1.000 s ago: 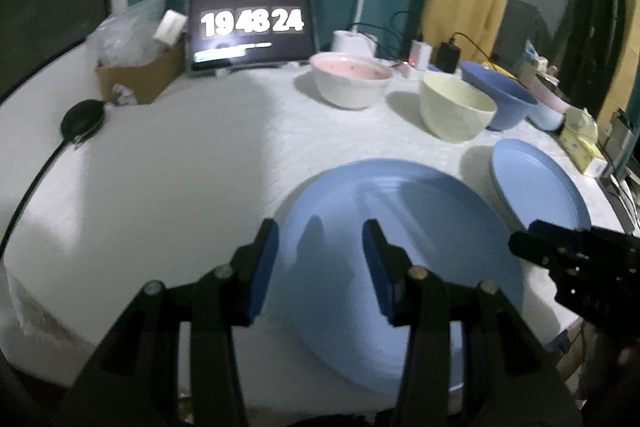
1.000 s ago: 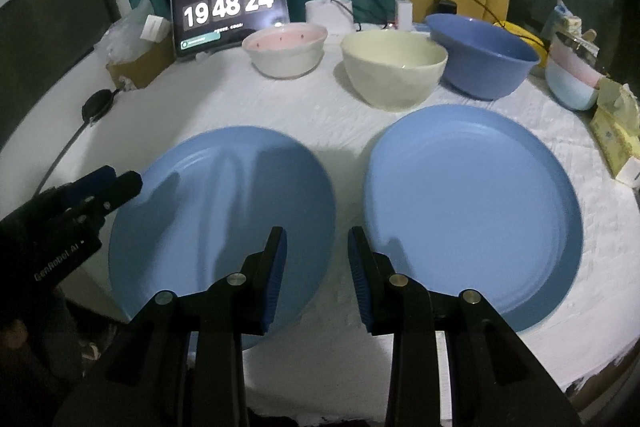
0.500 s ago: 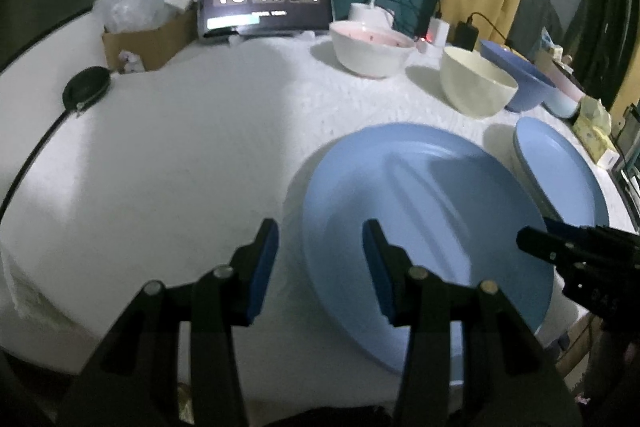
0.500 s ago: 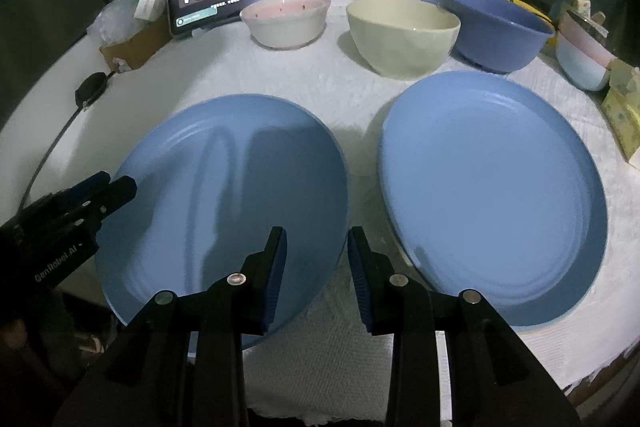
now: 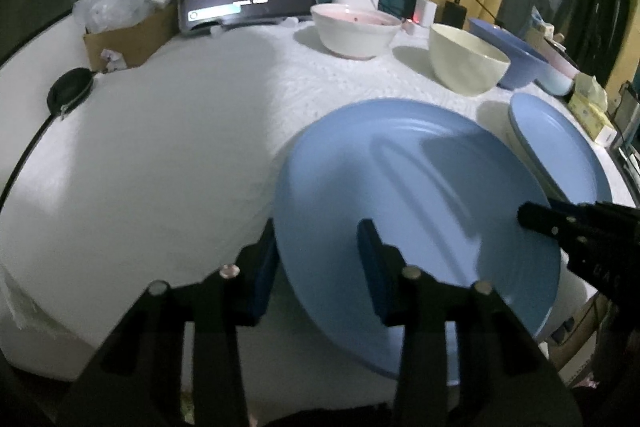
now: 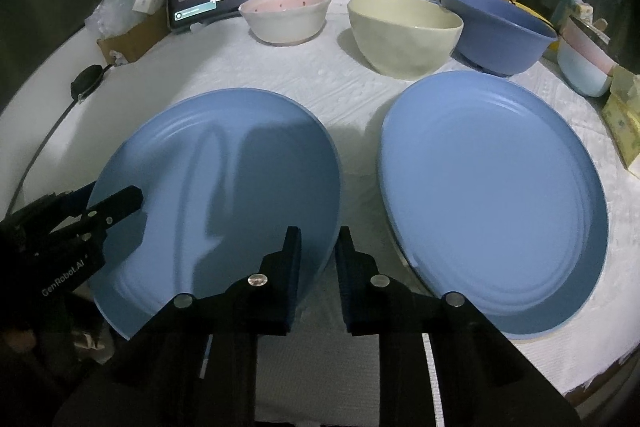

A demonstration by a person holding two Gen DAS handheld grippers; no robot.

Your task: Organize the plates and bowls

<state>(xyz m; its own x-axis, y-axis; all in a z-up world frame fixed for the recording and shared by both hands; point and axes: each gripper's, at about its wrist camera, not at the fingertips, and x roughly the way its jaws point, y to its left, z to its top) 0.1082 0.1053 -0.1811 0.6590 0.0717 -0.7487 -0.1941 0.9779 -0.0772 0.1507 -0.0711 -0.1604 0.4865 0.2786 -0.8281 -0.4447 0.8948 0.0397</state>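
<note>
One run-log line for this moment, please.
left tool: just closing, astride left rim of left-hand round blue plate | right tool: just closing, astride its right rim, grip unclear | second blue plate: untouched

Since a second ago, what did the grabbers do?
Both grippers' jaws have just been closing, each astride the rim of the left blue plate: left gripper at its left edge, right gripper at its right edge. A firm grip isn't visible. Right plate and bowls stayed.
</note>
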